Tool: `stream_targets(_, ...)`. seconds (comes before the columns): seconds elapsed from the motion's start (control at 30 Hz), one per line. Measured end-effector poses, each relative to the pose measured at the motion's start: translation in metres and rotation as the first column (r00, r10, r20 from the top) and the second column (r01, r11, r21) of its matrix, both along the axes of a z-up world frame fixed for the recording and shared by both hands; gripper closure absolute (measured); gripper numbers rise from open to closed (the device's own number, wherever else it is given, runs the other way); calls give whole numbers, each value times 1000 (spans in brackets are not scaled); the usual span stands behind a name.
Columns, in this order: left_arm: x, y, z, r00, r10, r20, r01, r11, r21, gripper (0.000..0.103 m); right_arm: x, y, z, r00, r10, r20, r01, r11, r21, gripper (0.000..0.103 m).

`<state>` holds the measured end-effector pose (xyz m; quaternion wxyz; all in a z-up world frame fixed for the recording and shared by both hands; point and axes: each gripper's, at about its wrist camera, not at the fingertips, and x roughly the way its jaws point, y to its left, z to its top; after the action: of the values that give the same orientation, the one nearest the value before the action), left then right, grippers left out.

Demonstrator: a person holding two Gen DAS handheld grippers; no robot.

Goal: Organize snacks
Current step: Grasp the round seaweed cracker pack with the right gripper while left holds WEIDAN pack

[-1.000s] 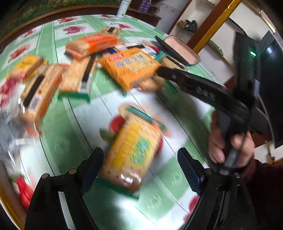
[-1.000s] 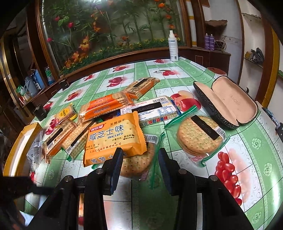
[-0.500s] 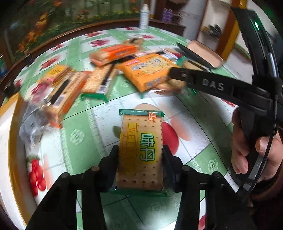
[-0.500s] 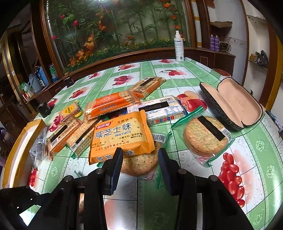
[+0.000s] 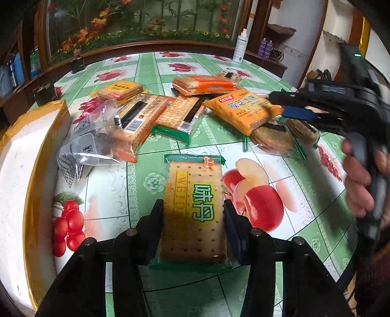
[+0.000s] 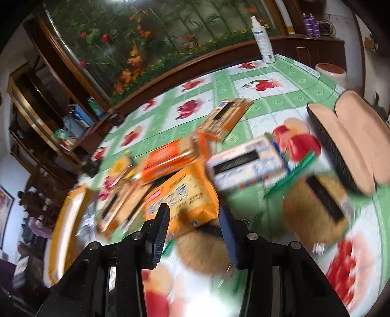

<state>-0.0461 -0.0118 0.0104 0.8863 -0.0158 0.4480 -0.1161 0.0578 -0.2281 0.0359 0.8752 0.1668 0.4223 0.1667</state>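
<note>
Worktop [image 5: 146, 68]: green checked fruit-print cloth, snack packets heaped at its middle.
Left tongs [image 5: 192, 219]: clamped on a WEIDA cracker packet [image 5: 195, 207], nearer than the heap.
Right tongs [image 6: 193, 225]: drawn narrow, gripping nothing, above an orange biscuit bag [image 6: 180, 197]; view blurred.

Setting: a home living or dining room. Table [image 5: 151, 73] covered in green-and-white fruit-print oilcloth. Far side: large glass-fronted planter display [image 5: 136, 22] with artificial flowers. Dark wood shelving [image 6: 48, 114] at left, cluttered with household items. Spray bottle [image 6: 264, 40] at far right.
</note>
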Motion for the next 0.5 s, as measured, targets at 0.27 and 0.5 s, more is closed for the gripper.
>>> stream_targets(0.27, -6, 2, 0, 1000, 10, 1, -10, 1000, -19, 57, -13, 23, -15, 972, 227, -65, -223, 973, 63, 57)
stream_targets(0.5, -6, 3, 0, 1000, 10, 1, -10, 1000, -21, 57, -32, 30, 2, 984, 154, 93, -117, 941, -317, 37)
